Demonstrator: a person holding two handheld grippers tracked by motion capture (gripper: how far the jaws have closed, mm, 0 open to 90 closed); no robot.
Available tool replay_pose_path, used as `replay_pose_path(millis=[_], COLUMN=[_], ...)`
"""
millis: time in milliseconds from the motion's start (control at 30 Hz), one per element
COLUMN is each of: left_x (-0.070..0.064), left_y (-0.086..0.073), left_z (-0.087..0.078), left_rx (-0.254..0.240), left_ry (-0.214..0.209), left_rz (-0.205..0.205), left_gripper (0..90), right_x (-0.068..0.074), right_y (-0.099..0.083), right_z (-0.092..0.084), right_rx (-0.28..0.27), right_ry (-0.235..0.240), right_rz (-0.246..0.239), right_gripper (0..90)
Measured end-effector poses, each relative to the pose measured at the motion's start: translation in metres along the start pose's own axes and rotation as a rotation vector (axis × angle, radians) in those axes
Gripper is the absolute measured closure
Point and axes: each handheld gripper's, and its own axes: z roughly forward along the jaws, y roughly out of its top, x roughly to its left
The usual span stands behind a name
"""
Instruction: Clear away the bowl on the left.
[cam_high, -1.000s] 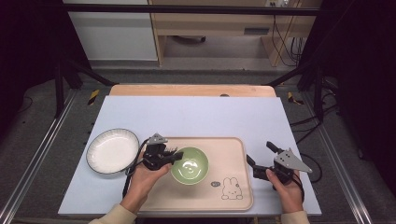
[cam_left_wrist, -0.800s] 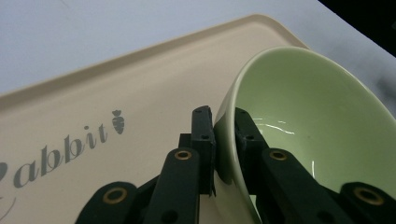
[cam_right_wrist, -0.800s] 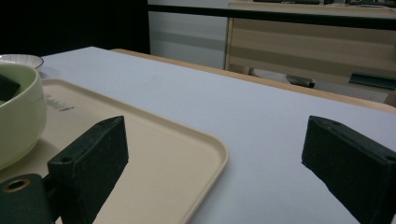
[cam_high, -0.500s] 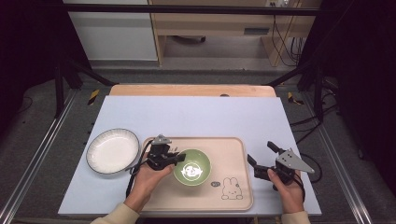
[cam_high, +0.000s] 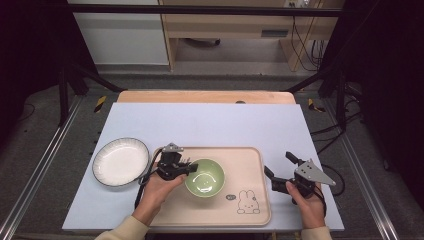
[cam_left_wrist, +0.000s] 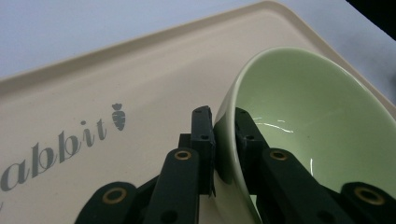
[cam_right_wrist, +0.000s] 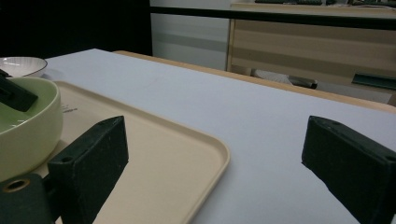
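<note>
- Nearest the table's front edge: left gripper (cam_high: 186, 169) clamped on the near-left rim of the green bowl (cam_high: 205, 177), one jaw outside the wall and one inside, as the left gripper view makes plain; a rim pinch looks the likely way to lift or drag a bowl too wide to span.
- Alongside, off the tray's right edge: right gripper (cam_high: 280, 170) hovering over the pale blue mat (cam_high: 210, 125), jaws wide apart with nothing between them; seemingly parked out of the way while the other hand works.
- Green bowl standing on the beige tray (cam_high: 240, 160), left of centre, just behind the printed rabbit (cam_high: 248, 202); slightly tipped toward the clamping jaws, judging by the left gripper view.
- Farther left, off the tray: white ribbed plate (cam_high: 121, 161) on the mat, apart from the bowl and untouched.
- Against the earlier high views: bowl and left gripper shifted very little, grip unchanged; right gripper in the same spot, plate and tray unmoved.
</note>
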Motion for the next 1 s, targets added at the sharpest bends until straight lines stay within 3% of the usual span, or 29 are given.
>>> replay_pose_path(millis=[233,367,1000], left_x=[0.0013,0.0002,-0.0009], left_y=[0.0,-0.0008,-0.0015], left_z=[0.0017,0.0014,0.0044], left_rx=[0.009,0.009,0.022], left_ry=[0.01,0.018,0.038], left_rz=[0.009,0.013,0.054], left_gripper=[82.1,82.4,83.2], right_x=[0.0001,0.0009,0.0027], right_y=[-0.0005,0.0017,0.0005], right_z=[0.0005,-0.0003,0.0026], right_rx=[0.005,-0.019,-0.009], right_ry=[-0.001,0.0,0.006], right_rz=[0.002,0.023,0.01], right_gripper=[7.2,7.5,7.0])
